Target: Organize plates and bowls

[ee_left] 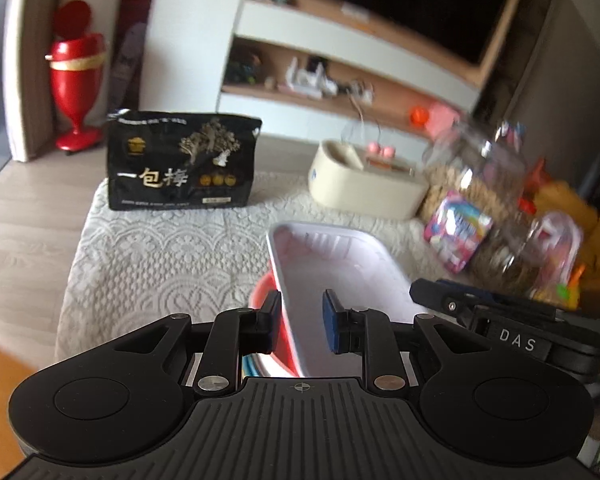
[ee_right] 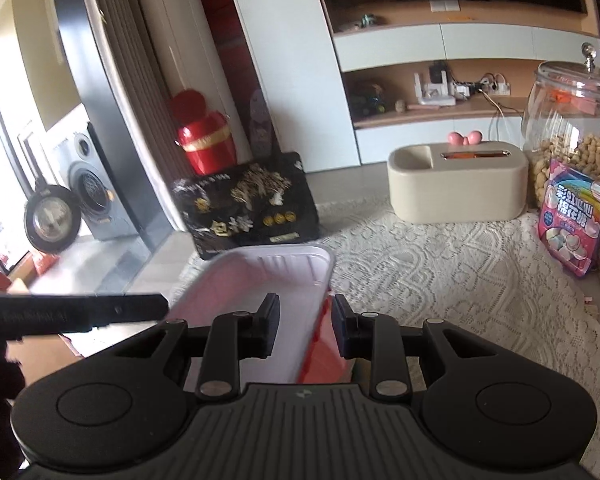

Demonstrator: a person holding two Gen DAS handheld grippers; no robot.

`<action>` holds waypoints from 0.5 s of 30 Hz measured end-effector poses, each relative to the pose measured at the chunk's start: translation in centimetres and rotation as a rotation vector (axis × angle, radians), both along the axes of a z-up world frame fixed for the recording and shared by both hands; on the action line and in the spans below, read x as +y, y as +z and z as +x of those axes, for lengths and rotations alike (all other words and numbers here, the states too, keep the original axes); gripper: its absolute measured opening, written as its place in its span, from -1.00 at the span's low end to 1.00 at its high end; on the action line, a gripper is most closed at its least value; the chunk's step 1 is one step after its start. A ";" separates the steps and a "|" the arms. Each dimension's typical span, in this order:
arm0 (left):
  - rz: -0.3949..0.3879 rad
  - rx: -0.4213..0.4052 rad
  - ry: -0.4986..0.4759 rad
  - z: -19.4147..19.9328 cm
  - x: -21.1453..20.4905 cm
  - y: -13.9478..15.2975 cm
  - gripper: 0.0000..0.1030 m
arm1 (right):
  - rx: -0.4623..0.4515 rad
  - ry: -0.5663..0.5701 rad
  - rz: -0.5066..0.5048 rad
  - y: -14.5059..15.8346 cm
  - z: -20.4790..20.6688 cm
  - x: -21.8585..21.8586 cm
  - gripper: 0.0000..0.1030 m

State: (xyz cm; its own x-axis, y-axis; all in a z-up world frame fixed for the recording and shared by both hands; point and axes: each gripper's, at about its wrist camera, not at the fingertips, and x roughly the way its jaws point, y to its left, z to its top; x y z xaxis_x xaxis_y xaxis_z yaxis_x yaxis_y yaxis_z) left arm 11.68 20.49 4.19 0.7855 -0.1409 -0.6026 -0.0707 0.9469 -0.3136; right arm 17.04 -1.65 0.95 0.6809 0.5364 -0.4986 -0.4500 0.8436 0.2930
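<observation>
Left wrist view: both grippers, left gripper and right gripper, pinch opposite rims of a white rectangular dish above red bowls near the tablecloth's front edge; nesting it squarely seems next.

The black bag, at ten o'clock in the left wrist view, bore large pale characters reading 一包梅; the smaller lines above and below them were too blurred to read. The right gripper, at four o'clock in that view, carried the white letters DAS on its body. The pink packet, at three o'clock in the right wrist view, had white Chinese characters across it, too distorted to make out for certain.
</observation>
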 end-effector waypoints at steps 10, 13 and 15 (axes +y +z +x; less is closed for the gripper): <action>0.102 -0.071 0.069 -10.7 -9.5 -3.9 -0.66 | -0.030 0.053 -0.039 -2.2 -9.8 -4.7 -0.05; 0.120 -0.022 0.101 -12.1 -11.0 -5.0 -0.66 | -0.023 0.063 -0.068 -3.7 -12.2 -5.8 -0.05; 0.112 0.002 0.104 -12.8 -11.4 -5.5 -0.69 | -0.004 0.058 -0.067 -4.3 -13.4 -6.6 -0.05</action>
State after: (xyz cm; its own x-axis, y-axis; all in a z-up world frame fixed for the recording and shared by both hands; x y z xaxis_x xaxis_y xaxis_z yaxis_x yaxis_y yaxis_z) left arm -1.14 9.13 -1.28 0.7911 0.0091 -0.6116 -0.1707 0.9635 -0.2064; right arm 3.62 -8.22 -3.36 0.6516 0.5406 -0.5321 -0.5002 0.8336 0.2344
